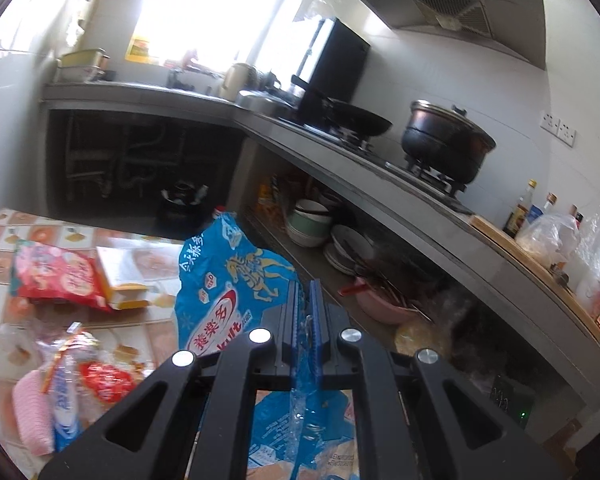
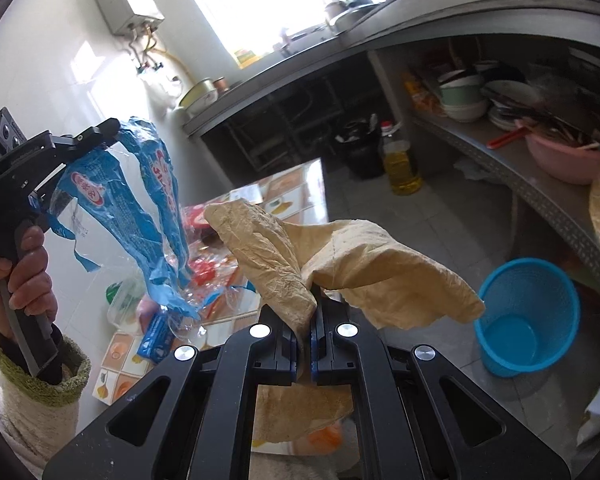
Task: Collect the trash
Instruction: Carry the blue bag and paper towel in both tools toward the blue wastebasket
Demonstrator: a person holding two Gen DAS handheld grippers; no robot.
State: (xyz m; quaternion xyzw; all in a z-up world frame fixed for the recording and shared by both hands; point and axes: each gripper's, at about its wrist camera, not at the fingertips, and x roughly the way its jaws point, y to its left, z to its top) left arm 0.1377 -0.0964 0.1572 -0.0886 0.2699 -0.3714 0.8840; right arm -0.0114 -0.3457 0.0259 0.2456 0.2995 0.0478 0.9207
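Observation:
My left gripper (image 1: 306, 300) is shut on a torn blue plastic wrapper (image 1: 228, 280) and holds it in the air above the tiled table (image 1: 148, 328). The right wrist view shows the same left gripper (image 2: 108, 130) with the blue wrapper (image 2: 140, 204) hanging from it. My right gripper (image 2: 306, 320) is shut on a crumpled tan paper bag (image 2: 340, 256), lifted above the table edge. A blue waste basket (image 2: 528, 316) stands open and empty on the floor to the right of the bag.
On the table lie a red snack bag (image 1: 56, 276), a small orange-and-white box (image 1: 120, 276) and other wrappers (image 1: 60, 380). A kitchen counter (image 1: 380, 176) with a wok and a pot runs on the right, with dishes on the shelf (image 2: 500, 148) below. An oil bottle (image 2: 400, 164) stands on the floor.

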